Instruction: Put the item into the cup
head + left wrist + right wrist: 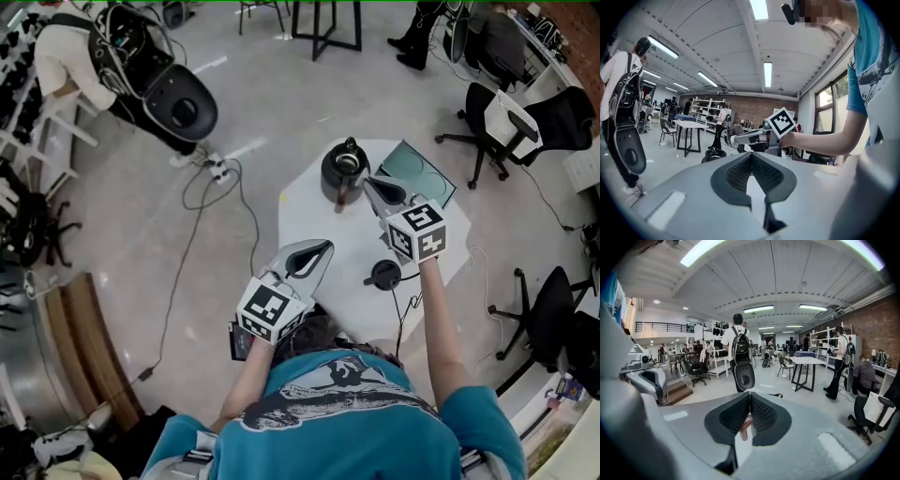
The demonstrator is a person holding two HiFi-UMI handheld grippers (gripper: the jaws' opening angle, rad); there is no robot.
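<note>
A black cup (344, 167) stands at the far side of the white table (309, 211). My right gripper (370, 184) hovers just right of the cup, shut on a thin reddish-brown stick (342, 196) that hangs beside the cup's near wall. In the right gripper view the stick (745, 426) shows pinched between the shut jaws. My left gripper (326, 247) is held over the table's near left part, shut with nothing in it. From the left gripper view I see the black cup (714, 154) and the right gripper (740, 139) beyond it.
A black round lid (384, 275) lies on the table near my right arm, with a cable running from it. A teal flat tray (419, 174) sits at the table's far right corner. Office chairs (511, 127) stand to the right, cables and a person with a backpack (159, 75) to the left.
</note>
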